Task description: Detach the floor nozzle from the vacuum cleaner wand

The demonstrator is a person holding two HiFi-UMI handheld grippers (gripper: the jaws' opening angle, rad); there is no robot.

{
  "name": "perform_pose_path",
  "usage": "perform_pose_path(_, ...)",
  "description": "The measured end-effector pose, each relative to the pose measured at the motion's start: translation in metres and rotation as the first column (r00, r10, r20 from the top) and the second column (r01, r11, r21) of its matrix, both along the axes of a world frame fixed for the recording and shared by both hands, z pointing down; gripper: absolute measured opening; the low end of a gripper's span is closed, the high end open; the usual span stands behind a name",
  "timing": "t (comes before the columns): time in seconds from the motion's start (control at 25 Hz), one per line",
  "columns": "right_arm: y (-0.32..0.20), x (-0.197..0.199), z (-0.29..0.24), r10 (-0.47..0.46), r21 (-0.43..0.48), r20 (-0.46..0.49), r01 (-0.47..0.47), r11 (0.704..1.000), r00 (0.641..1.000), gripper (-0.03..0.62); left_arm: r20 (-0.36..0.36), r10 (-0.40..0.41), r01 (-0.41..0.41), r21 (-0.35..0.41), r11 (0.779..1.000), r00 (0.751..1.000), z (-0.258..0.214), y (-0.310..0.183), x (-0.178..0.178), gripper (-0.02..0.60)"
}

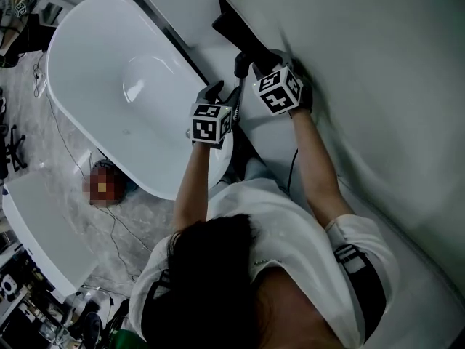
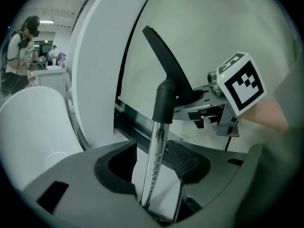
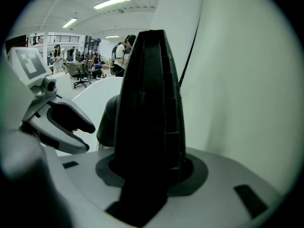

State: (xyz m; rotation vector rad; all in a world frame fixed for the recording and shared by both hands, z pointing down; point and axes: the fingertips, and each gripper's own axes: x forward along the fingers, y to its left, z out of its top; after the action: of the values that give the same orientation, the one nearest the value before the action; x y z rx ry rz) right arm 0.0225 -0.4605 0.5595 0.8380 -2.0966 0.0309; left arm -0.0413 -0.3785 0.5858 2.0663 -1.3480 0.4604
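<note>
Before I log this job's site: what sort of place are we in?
Probably a mock bathroom set inside a big open lab or workshop, not a home. A freestanding white bathtub stands with loose cables on the floor beside it. The hall behind has ceiling strip lights and an office chair.

1. The wand [image 2: 156, 160] is a bright metal tube, polished and reflective, with small ridges down one side; its collar [image 2: 166, 103] is matt black plastic.
2. The floor nozzle [image 3: 149, 113] is black plastic, dull with a faint sheen, its face ribbed.
3. The left gripper [image 2: 153, 167] has a smooth, matt grey plastic shell; one of its pads [image 2: 184, 158] is dark and cross-hatched (rubber-like, though I cannot be sure).
4. The right gripper [image 3: 149, 170] has a matt grey shell too; its marker cube [image 2: 242, 82] carries flat black-and-white print.
5. The bathtub [image 1: 109, 78] is smooth, glossy white.
6. The floor [image 1: 65, 187] looks like grey veined stone.
7. The person's shirt [image 1: 283, 224] is soft white cloth.
</note>
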Motion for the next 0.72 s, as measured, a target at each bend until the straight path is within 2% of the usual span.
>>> perform_pose_path(0.44, 0.002, 0.0, -0.006, -0.005, 0.0, 0.002, 0.005, 1.0, 1.0, 0.192, -0.011, 0.063, -0.063, -0.014, 0.998, 0.998, 0.02, -0.026, 0.024, 0.216)
perform_pose_path(0.72, -0.003, -0.001, -0.007, -0.016, 0.002, 0.006, 0.016, 1.0, 1.0, 0.192, -0.017, 0.049, -0.049, -0.012, 0.999, 0.999, 0.027, -0.036, 0.03, 0.216)
